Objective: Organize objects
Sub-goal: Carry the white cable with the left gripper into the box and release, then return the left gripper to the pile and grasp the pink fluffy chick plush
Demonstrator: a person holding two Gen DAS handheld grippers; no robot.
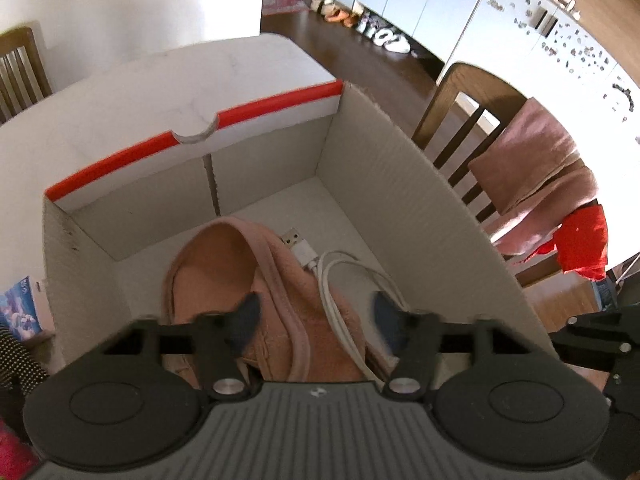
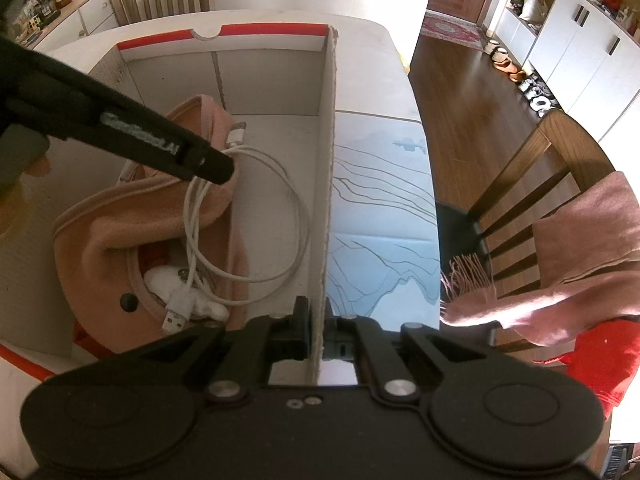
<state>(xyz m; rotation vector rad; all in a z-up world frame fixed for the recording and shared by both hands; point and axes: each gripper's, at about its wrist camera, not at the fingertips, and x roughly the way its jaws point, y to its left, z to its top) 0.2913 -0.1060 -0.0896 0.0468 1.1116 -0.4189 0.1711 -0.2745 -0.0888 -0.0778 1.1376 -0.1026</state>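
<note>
Two grippers work at one cardboard box [image 1: 400,184], where a white cable [image 1: 340,280] lies on a pink pouch [image 1: 224,272].
Left wrist view: the left gripper [image 1: 316,320] stands open above the cable, pads clear; it should lift straight up without snagging the loops. Right wrist view: the right gripper [image 2: 318,336] is clamped on the box's right wall, near corner, and should hold steady; the cable [image 2: 248,216] lies inside, left of it.

R gripper [image 2: 318,332] jaws clamp box wall [image 2: 326,200] | cable [image 2: 248,216] inside, on pink slipper [image 2: 120,248]
</note>
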